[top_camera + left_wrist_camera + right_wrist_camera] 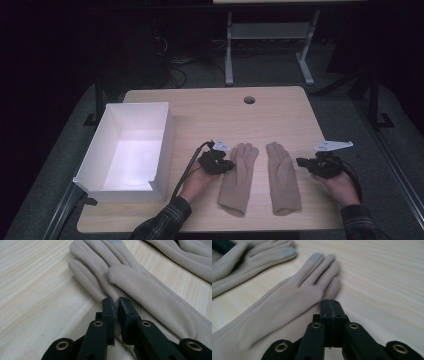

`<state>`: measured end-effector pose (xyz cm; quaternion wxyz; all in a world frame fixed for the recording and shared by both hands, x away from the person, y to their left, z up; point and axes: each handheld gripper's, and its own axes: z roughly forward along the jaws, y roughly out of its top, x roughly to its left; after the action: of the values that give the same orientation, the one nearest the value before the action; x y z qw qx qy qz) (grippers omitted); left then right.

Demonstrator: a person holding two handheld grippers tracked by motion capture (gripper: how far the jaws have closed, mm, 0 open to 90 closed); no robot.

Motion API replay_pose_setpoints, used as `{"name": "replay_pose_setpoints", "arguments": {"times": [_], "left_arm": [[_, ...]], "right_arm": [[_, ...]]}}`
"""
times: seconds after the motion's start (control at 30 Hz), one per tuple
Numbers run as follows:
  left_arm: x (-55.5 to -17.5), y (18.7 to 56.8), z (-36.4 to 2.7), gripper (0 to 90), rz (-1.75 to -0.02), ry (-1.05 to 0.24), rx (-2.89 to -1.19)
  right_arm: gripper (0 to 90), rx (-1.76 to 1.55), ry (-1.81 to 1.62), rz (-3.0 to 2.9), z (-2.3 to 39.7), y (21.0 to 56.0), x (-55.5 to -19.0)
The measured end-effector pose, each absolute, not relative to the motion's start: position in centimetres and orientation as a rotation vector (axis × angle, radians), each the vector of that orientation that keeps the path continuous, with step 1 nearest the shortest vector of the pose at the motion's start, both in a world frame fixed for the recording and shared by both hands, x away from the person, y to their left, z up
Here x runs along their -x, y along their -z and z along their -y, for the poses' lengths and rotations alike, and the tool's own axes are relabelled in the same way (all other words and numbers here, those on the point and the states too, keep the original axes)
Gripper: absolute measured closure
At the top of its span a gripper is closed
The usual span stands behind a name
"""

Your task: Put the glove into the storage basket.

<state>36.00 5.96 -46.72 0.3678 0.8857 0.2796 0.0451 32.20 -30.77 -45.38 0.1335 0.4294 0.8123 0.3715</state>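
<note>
1. dim room with dark grey carpet; pale wood-grain table (280, 107) in the middle, with a small round cable hole (249, 100) near its far edge.
2. open white rectangular cardboard box (165, 145) stands on the left part of the table.
3. two beige knit fabric gloves lie flat near the front edge, side by side, fingers pointing away from the person, a strip of bare table between them.
4. left beige glove (238, 177) has a grey fingertip patch; the right beige glove (282, 177) has one too.
5. left tongs (231, 166) at the left edge of the left glove; in the left gripper view the jaws stand nearly together, a narrow slit between them, tips at the glove's edge fabric. cannot tell whether fabric is pinched.
6. right tongs (299, 161) just right of the right glove; in the right gripper view the jaws are pressed fully together, nothing between them, tips beside the glove's outer finger.
</note>
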Motion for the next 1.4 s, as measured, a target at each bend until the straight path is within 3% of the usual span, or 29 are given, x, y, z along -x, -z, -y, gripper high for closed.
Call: {"name": "replay_pose_setpoints", "arguments": {"times": [0.23, 1.4], "left_arm": [[-36.0, 46.8, -5.9, 82.9, -0.747, -0.100, -2.254], [-37.2, 46.6, -7.1, 86.8, -0.863, -0.113, -2.157]], "right_arm": [[89.9, -1.218, -1.061, -2.448, 30.4, 46.1, -30.1], [89.9, -1.018, -1.124, -2.603, 25.3, 46.6, -30.8]]}}
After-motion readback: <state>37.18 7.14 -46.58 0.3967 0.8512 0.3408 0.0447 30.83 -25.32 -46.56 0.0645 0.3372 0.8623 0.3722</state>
